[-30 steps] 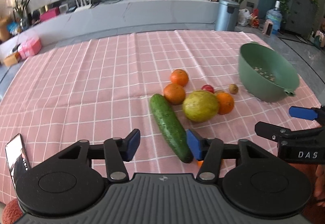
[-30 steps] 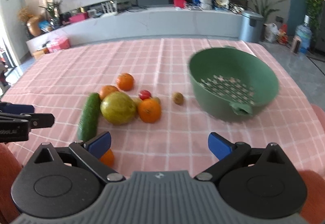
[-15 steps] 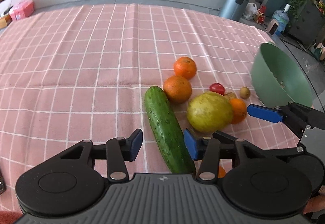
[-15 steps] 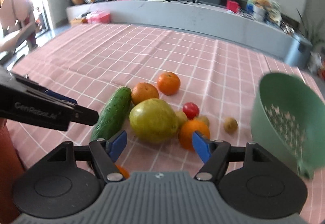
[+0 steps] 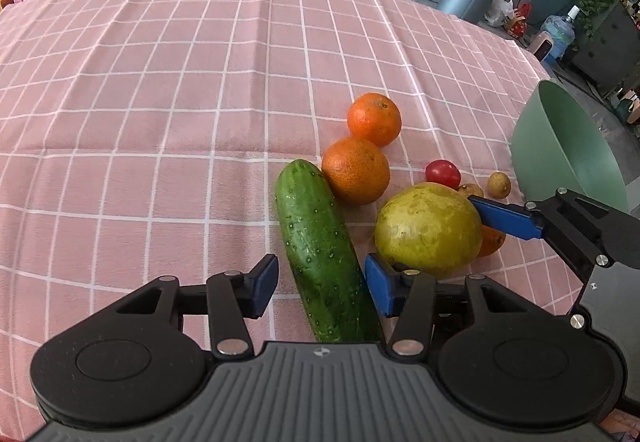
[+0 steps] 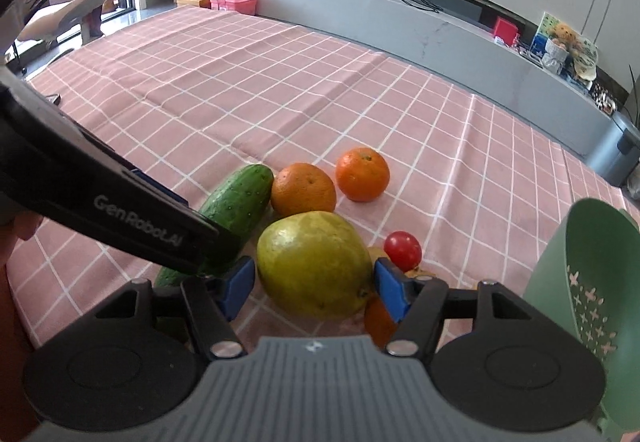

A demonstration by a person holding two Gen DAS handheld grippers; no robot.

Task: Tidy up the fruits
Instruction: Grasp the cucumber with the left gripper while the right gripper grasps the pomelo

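A green cucumber (image 5: 320, 242) lies on the pink checked cloth between the blue pads of my left gripper (image 5: 322, 288). Its jaws are opening: the right pad is at the skin, the left pad is apart from it. My right gripper (image 6: 316, 290) straddles a big yellow-green fruit (image 6: 312, 262). Its jaws are closing, with the pads just beside the fruit. Two oranges (image 5: 374, 118) (image 5: 355, 169) lie beyond the cucumber. A third orange (image 6: 378, 318) is half hidden behind the big fruit. A cherry tomato (image 6: 403, 245) and small brown fruits (image 5: 499, 184) lie nearby.
A green colander bowl (image 5: 568, 153) stands at the right, close to the fruit pile (image 6: 592, 282). The two tools cross near the cucumber's near end. A grey counter (image 6: 360, 13) runs behind the table. The cloth (image 5: 160, 101) stretches to the left and back.
Both grippers came down and closer to the fruit pile. The right jaws narrowed from wide open around the big fruit. The left jaws now straddle the cucumber.
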